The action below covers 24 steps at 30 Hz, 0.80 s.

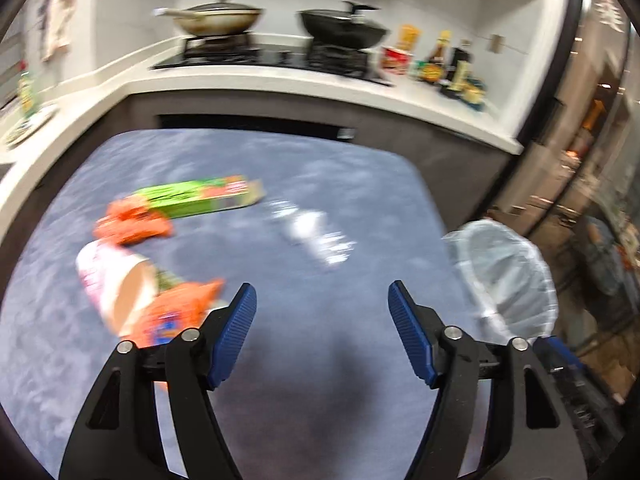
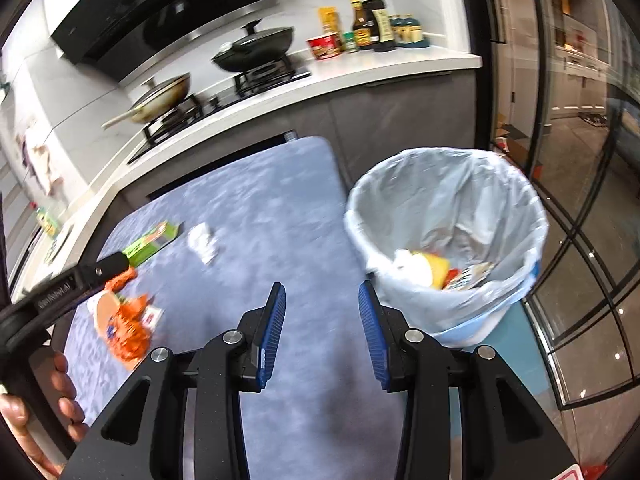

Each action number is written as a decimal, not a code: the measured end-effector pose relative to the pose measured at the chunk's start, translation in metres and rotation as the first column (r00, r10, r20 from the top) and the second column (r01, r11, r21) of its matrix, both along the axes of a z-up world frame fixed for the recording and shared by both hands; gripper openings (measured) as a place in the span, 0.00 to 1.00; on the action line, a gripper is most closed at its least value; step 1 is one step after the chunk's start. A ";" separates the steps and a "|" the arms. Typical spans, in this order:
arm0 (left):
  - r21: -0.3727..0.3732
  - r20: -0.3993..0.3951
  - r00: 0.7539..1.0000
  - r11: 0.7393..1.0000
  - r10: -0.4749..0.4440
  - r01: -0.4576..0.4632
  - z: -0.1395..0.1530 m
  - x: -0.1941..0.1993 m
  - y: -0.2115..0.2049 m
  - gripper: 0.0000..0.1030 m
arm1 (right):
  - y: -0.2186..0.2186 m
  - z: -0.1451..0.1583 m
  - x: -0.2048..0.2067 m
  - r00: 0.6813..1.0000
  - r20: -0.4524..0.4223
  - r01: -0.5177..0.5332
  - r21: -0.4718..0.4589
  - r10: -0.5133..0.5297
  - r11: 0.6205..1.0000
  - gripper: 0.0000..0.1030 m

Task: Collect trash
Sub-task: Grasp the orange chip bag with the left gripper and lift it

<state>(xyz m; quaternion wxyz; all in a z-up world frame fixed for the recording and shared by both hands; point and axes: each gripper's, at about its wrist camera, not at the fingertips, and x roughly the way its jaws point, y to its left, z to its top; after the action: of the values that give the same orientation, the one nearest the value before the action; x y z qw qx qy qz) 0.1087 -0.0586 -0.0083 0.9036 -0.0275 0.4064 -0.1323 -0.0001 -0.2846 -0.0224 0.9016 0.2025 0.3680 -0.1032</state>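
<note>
Left wrist view looks steeply down along the left gripper point(image 1: 322, 294), which hangs over the blue-grey table point(image 1: 280, 360) with its blue ribbed pads spread wide and only bare cloth between them; it holds nothing. The whole view is smeared by motion blur. Ahead and to the left of its fingers lies the uncollected trash: a paper cup point(image 1: 116, 288) on its side, an orange wrapper point(image 1: 176, 312) just beside the cup's mouth, a second crumpled orange wrapper point(image 1: 132, 220) farther back, a green box point(image 1: 204, 198) touching that wrapper's far edge, and a crumpled white scrap point(image 1: 316, 236) near the middle of the table. The bin's white liner shows at the right edge of the table.

From the right wrist view, the right gripper point(image 2: 322, 300) also tilts downward, over the near right part of the table, close to the trash bin point(image 2: 448, 240). Its pads stand moderately apart, narrower than the left pair, with nothing between them. The bin stands off the table's right edge, lined with a pale bag, and already holds some yellow, white and printed rubbish at the bottom. On the left of this view the left gripper's black body reaches in over the cup and wrappers, and the person's left hand point(image 2: 44, 408) wraps the handle at the lower left corner, fingers curled around it.

Behind the table runs a white counter point(image 2: 360, 76) with a stove, two lidded woks and a group of sauce bottles.
</note>
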 end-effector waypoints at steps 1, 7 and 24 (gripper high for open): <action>0.014 0.000 1.000 1.000 0.024 -0.024 -0.003 -0.001 0.009 0.72 | 0.008 0.000 0.001 1.000 -0.002 -0.013 -0.001 0.013 1.000 0.37; 0.089 -0.005 0.991 0.987 0.132 -0.131 -0.025 0.001 0.063 0.82 | 0.042 -0.002 0.005 0.998 -0.018 -0.063 -0.006 0.063 0.998 0.39; 0.057 -0.145 0.972 0.982 0.186 -0.179 -0.078 0.022 0.096 0.89 | 0.093 -0.020 0.032 0.986 -0.084 -0.148 -0.009 0.147 0.989 0.41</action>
<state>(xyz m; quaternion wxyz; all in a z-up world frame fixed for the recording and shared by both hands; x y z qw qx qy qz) 0.1306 0.0373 -0.0864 0.8792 -0.0550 0.4718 -0.0374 0.0321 -0.1916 -0.0419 0.8922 0.1634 0.4183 -0.0474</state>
